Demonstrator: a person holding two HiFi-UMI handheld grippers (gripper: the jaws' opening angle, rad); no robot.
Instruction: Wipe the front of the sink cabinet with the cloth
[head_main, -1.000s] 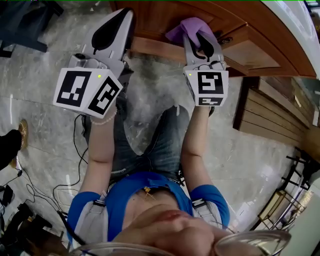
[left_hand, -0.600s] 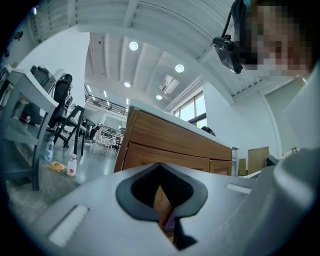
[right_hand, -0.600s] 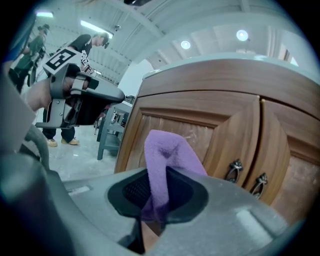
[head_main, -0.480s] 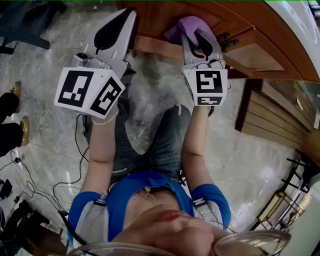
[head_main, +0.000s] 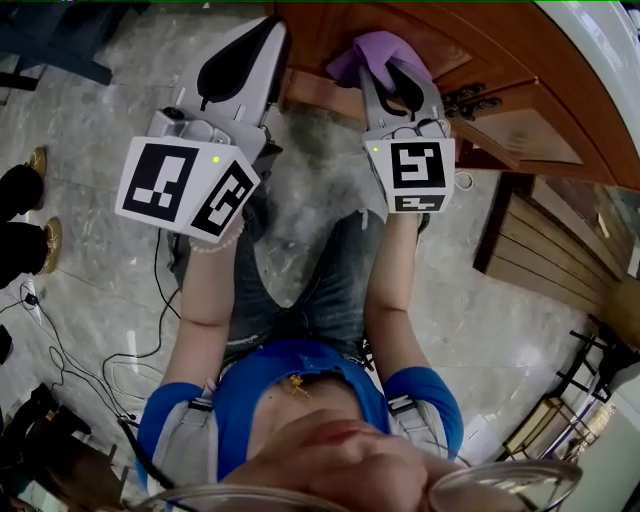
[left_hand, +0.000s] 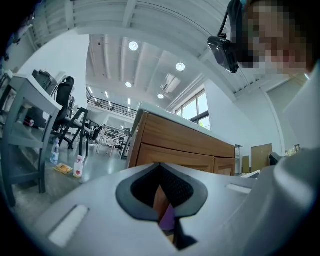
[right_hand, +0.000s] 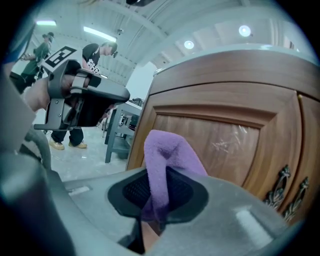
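— Where's the cloth (head_main: 375, 50) now?

— Purple one, clamped in the right gripper (head_main: 395, 75). The jaws are closed tight on a fold of it, and the rest bunches out past the tips, right up at the door panel (right_hand: 225, 135) of the sink cabinet (head_main: 480, 60). I can't swear it's actually touching the wood.

— And the other one?

— The left gripper (head_main: 245, 50) is closed with nothing in it, held beside the cabinet's corner, off to the side of the cloth.

— What would worry you from here?

— Mostly the grip. Only a narrow fold sits between those jaws, so I'd guess a hard rub across the wood could drag it loose. Push in too far and the hard jaw tips might meet the door before the cloth does, and that would scratch it. Then there are the dark metal handles (head_main: 470, 97) just to the right, which a loose corner could easily snag on during a wide sweep. The empty gripper is also near enough to the corner to knock it.

— Anything being kept in anything?

— The cabinet doors look shut, so whatever's inside is hidden. Out on the floor (left_hand: 95, 172), well away, stand two small bottles (left_hand: 78, 166) by a table leg, but they're too small for me to tell if there's anything in them
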